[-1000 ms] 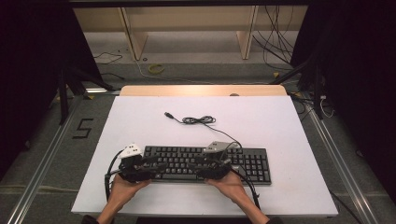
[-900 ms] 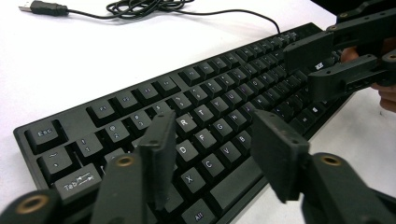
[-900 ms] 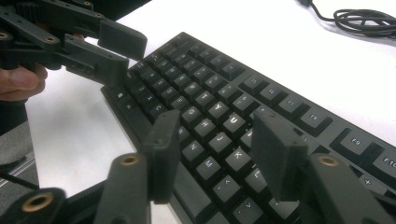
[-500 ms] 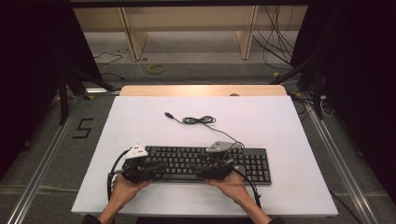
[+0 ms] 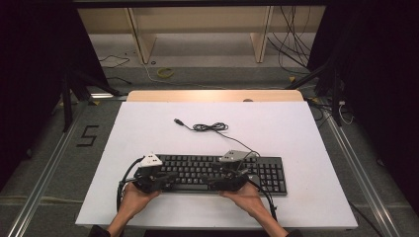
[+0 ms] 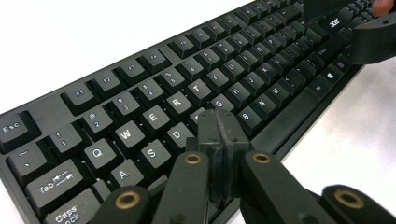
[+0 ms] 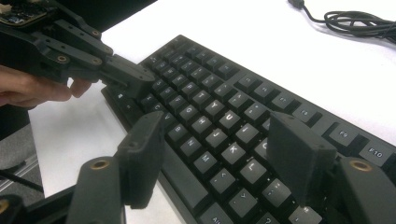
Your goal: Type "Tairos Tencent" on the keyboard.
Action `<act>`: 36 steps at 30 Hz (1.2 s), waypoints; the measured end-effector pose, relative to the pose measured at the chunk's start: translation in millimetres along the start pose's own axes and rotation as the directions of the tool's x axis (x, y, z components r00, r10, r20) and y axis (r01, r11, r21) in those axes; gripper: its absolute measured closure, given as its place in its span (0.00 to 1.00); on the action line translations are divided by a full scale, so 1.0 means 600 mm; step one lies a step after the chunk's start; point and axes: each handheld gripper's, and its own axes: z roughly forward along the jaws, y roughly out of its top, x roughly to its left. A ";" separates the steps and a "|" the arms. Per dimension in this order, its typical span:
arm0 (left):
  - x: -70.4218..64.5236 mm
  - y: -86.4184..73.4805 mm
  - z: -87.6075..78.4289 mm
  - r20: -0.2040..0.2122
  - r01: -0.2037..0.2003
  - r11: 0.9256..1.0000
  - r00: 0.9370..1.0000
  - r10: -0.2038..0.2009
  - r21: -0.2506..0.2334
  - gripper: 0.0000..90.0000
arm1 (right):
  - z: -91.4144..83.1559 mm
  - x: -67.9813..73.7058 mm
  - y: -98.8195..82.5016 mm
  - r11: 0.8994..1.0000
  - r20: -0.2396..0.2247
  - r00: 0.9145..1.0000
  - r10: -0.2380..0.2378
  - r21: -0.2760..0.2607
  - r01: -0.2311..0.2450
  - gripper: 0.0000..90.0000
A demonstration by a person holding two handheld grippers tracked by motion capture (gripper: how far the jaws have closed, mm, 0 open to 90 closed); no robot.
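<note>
A black keyboard [image 5: 212, 170] lies near the front of the white table, its cable [image 5: 210, 127] coiled behind it. My left gripper [image 5: 168, 178] hovers over the keyboard's left half. In the left gripper view its jaws have just been closing and meet above the letter keys [image 6: 187, 79], so the left gripper [image 6: 218, 123] is shut with nothing between them. My right gripper [image 5: 218, 179] sits over the middle of the keyboard. Its jaws have just been opening, and the right gripper [image 7: 217, 123] stands open above the keys [image 7: 219, 107], gripping nothing. The left gripper [image 7: 135, 77] shows beyond it.
The white table top [image 5: 296, 133] has bare room behind and to the right of the keyboard. A wooden strip [image 5: 212, 95] edges the far side. The coiled cable [image 7: 355, 21] lies on the table behind the function keys. Shelving and loose wires stand on the floor beyond.
The left gripper has edged a little to the right, further over the keyboard's left end. The right hand has stayed where it was.
</note>
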 end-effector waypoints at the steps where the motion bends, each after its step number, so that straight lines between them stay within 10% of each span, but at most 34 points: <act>1: 0.000 0.000 0.001 0.002 0.004 1.000 1.000 -0.004 0.002 0.99 | -0.001 0.000 0.000 1.000 -0.002 1.000 0.000 -0.001 0.000 0.41; 36: 0.000 -0.004 0.028 0.012 0.009 0.998 1.000 -0.009 0.068 0.99 | -0.011 0.002 -0.007 1.000 -0.006 1.000 0.000 -0.005 0.000 0.40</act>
